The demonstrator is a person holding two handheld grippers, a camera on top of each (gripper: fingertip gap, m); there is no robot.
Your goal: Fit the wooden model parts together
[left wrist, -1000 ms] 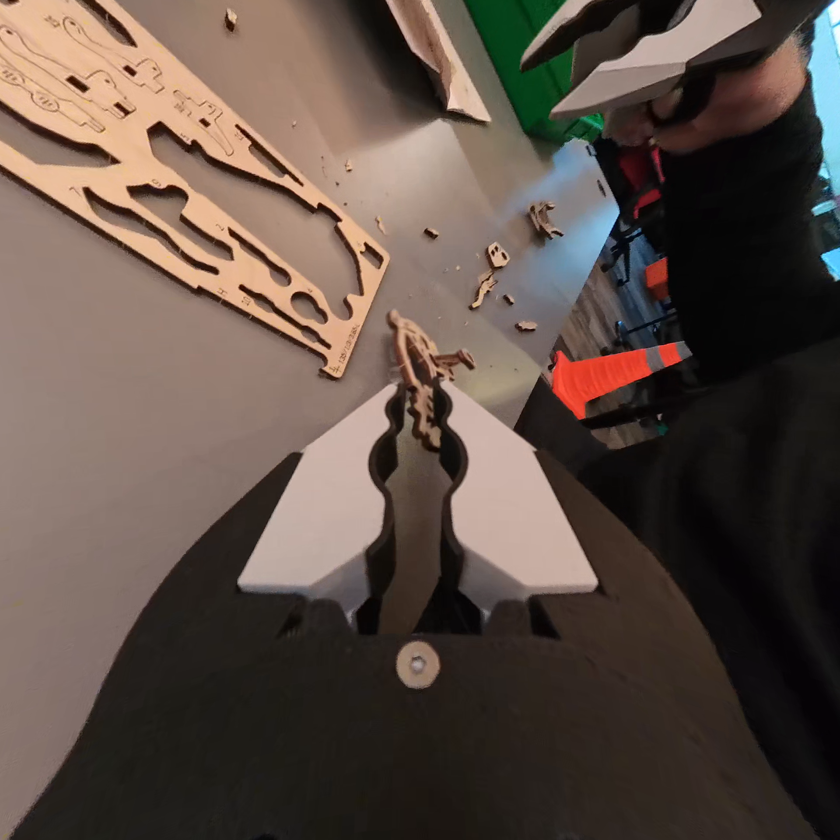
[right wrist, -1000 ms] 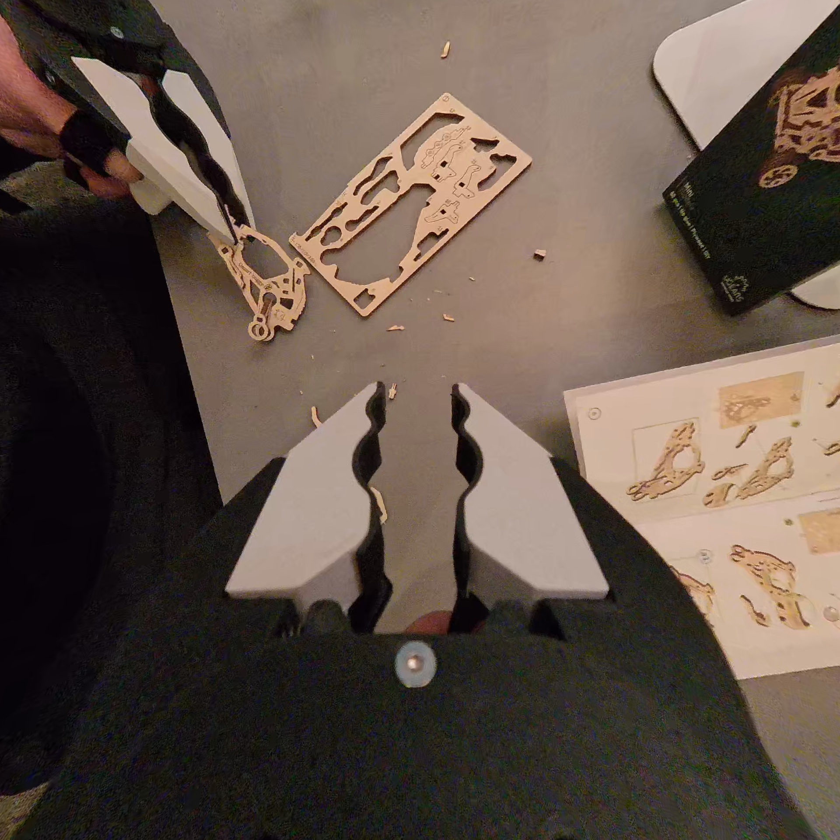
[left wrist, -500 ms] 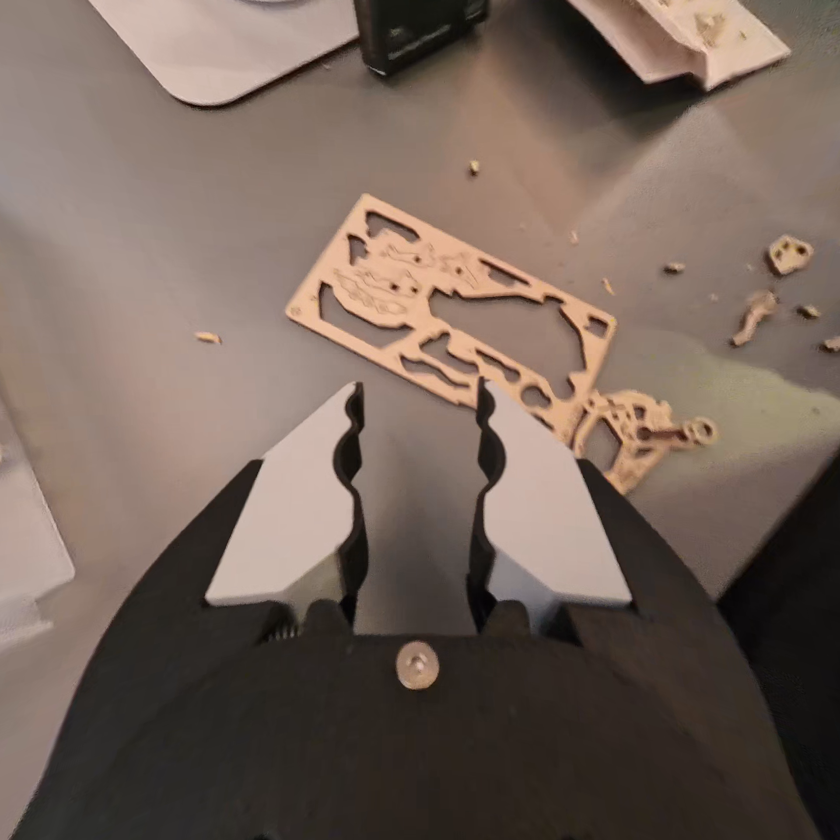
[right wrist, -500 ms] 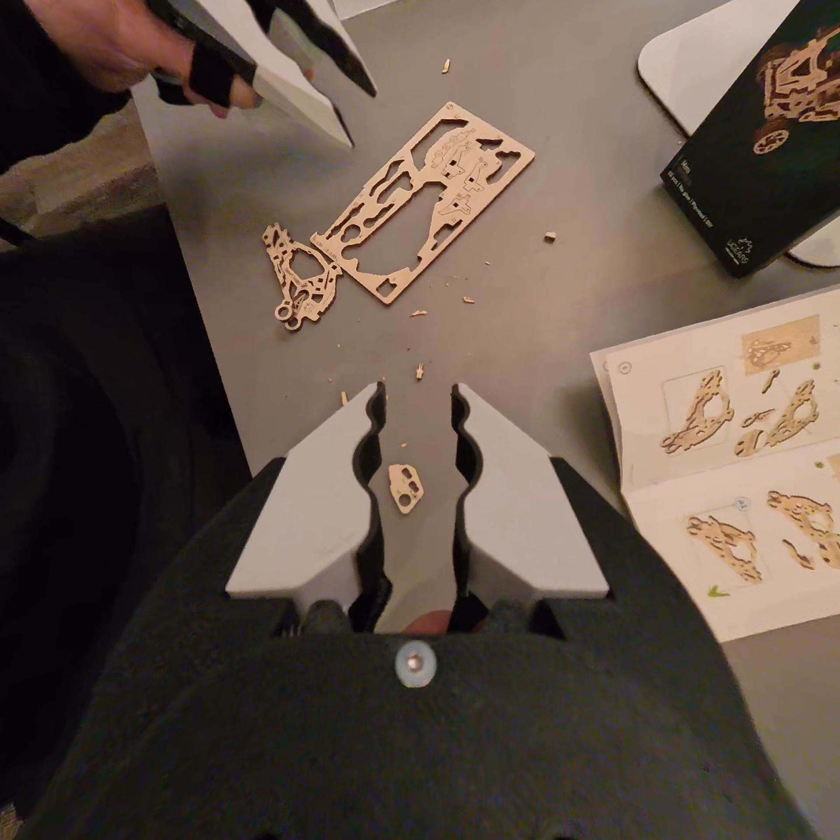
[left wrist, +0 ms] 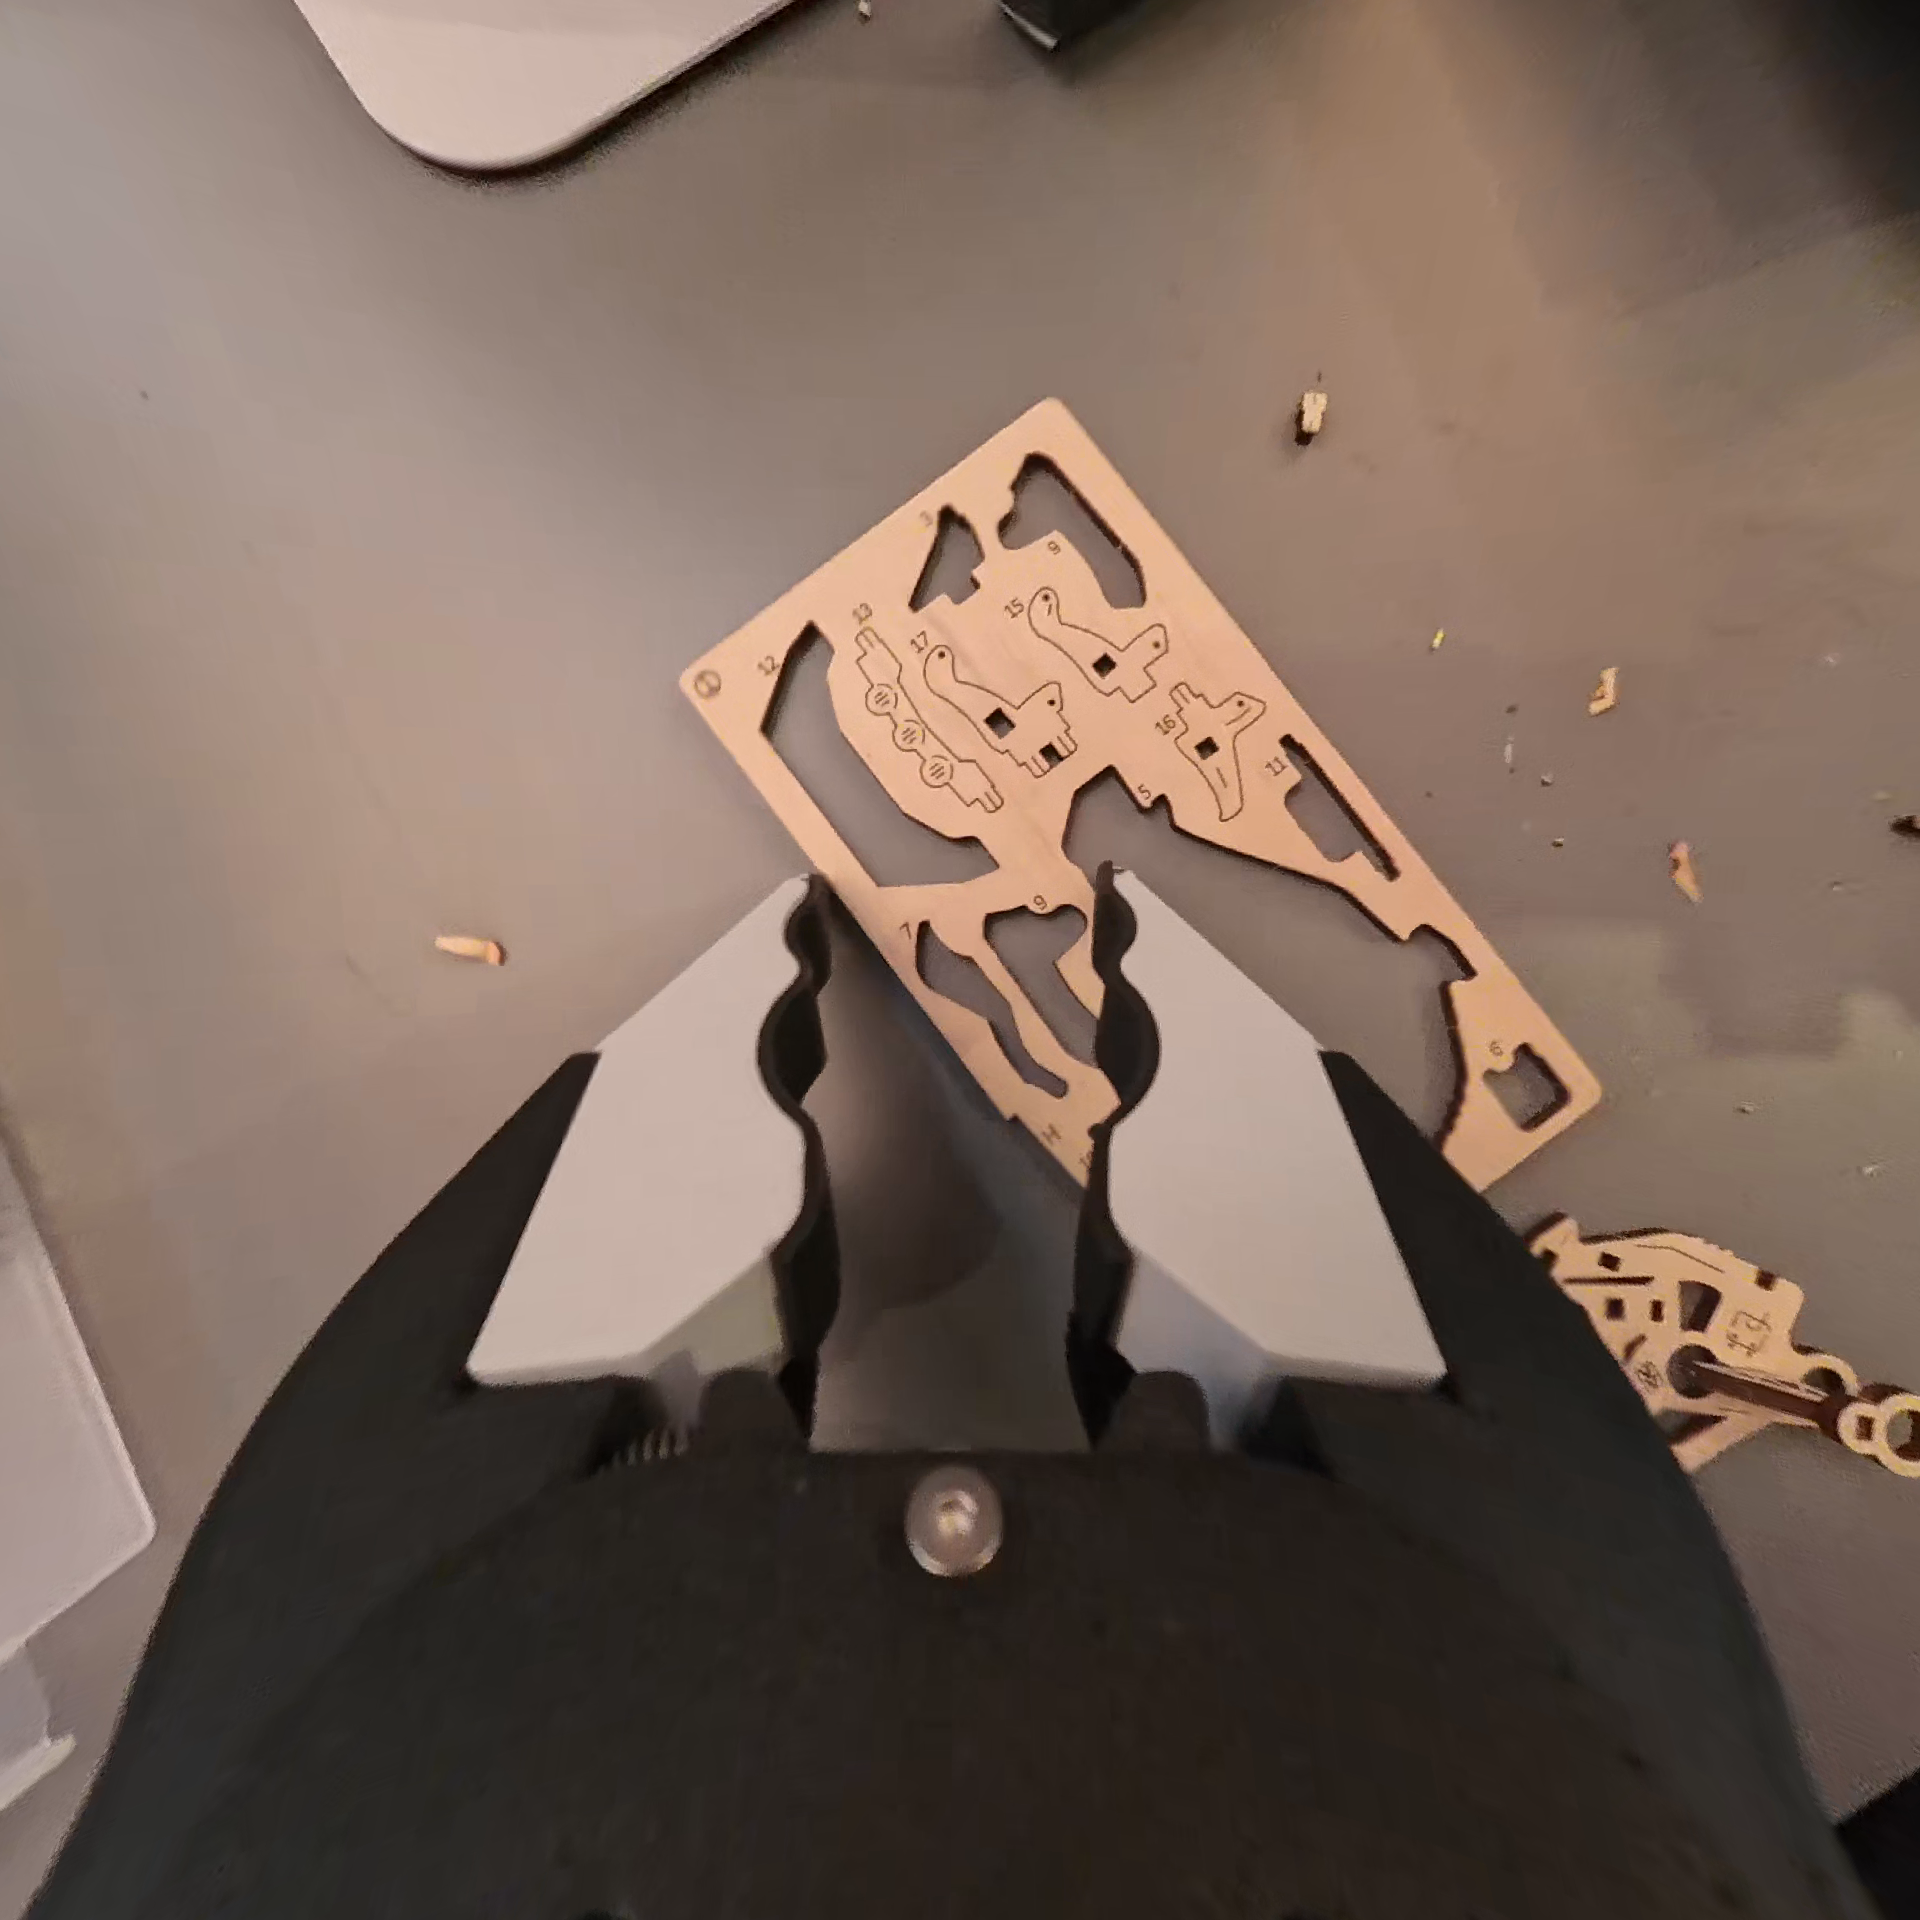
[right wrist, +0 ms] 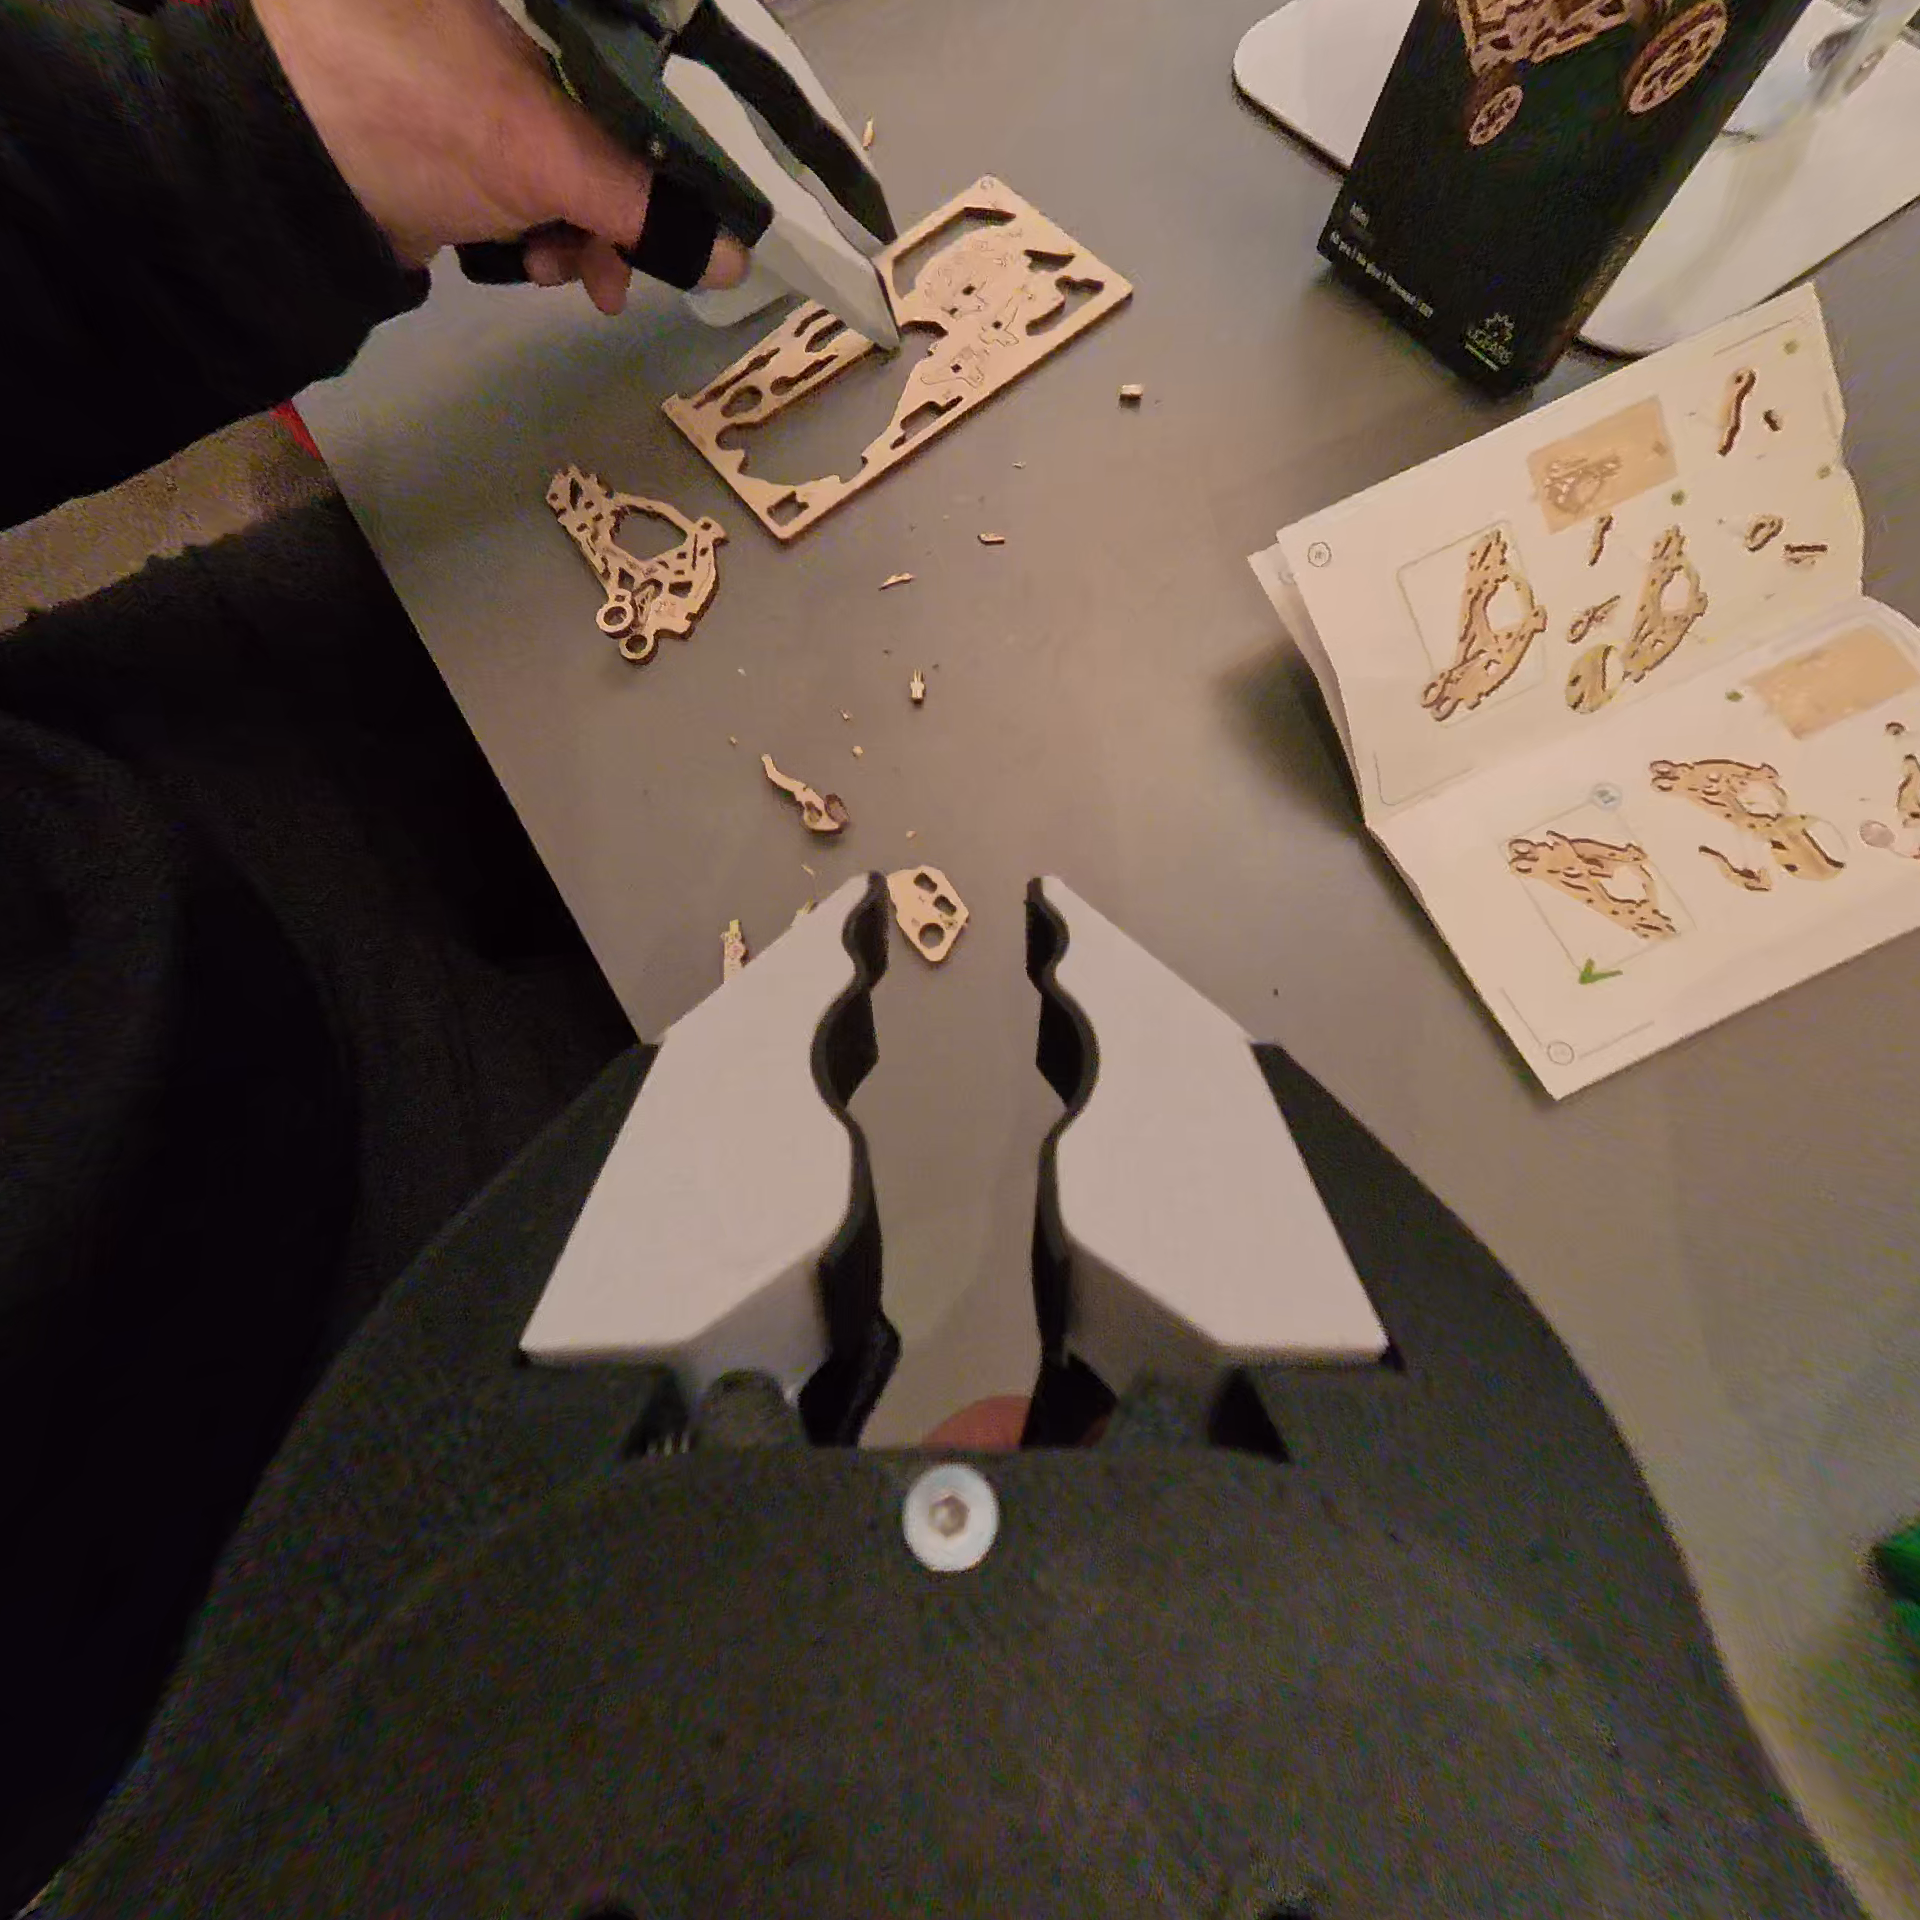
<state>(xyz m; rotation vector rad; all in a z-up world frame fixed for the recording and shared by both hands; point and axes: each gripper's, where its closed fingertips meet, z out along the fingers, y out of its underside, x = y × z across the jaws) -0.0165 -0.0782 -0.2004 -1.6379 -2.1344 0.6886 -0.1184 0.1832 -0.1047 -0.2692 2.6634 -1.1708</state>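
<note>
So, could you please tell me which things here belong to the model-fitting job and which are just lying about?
Job:
- part sheet
- part-built frame
- small three-hole plate
- curved loose piece
- instruction booklet

Lying about:
- wood crumbs
- kit box
- white tray

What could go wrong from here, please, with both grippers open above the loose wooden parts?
1. The left gripper hangs open over the thin part sheet; prying a piece out could snap the narrow bridges or shift the sheet.
2. The small three-hole plate lies flat by the right gripper; closing could skid it aside.
3. The part-built frame sits near the table edge and could be knocked off.
</note>
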